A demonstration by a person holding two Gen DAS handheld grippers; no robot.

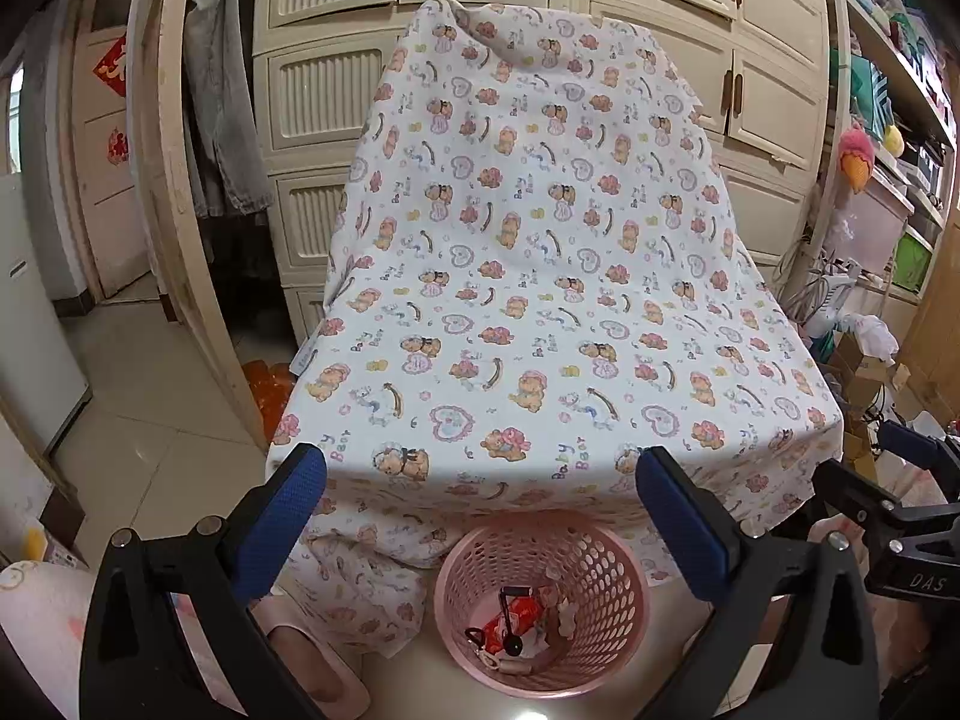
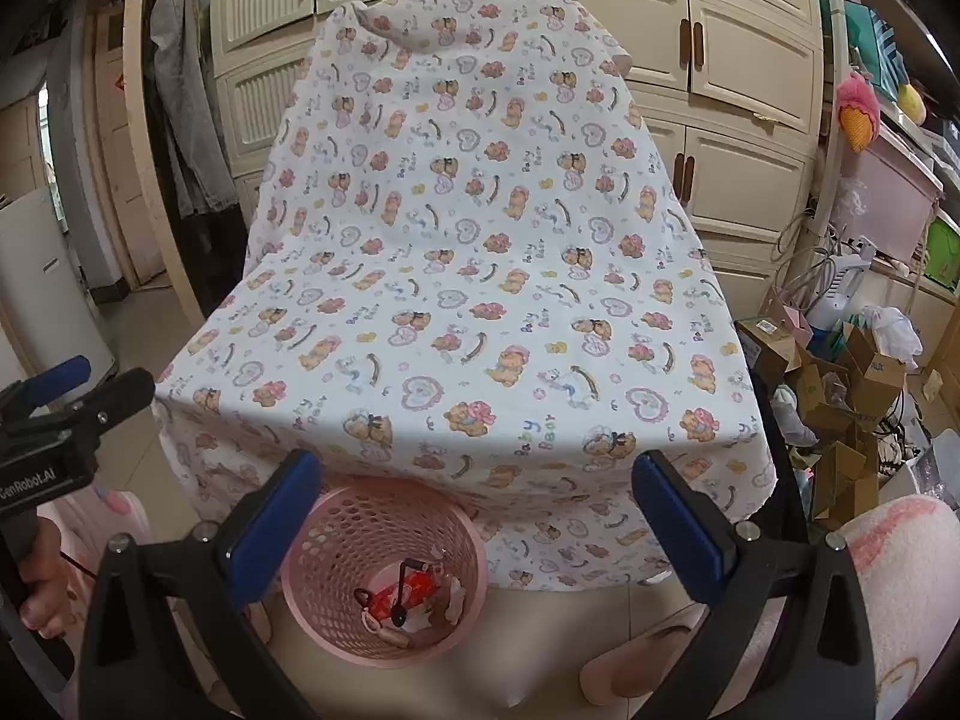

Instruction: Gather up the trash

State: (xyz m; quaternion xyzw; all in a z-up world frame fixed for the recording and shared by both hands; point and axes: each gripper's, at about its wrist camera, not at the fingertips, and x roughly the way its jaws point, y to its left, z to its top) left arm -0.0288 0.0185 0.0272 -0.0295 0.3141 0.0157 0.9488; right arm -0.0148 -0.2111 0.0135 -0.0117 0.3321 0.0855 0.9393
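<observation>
A pink perforated basket stands on the floor in front of the cloth-covered table. Inside it lie a red wrapper, a black clip and small scraps. My left gripper hangs open above the basket, nothing between its blue pads. My right gripper is open too, empty, with the basket below its left finger. The other gripper shows at each view's edge: the right one, the left one.
The bear-print cloth drapes to the floor. Cream cupboards stand behind. Cardboard boxes and cables crowd the right side. Pink slippers and pink-clad knees are close below. A door opening lies left.
</observation>
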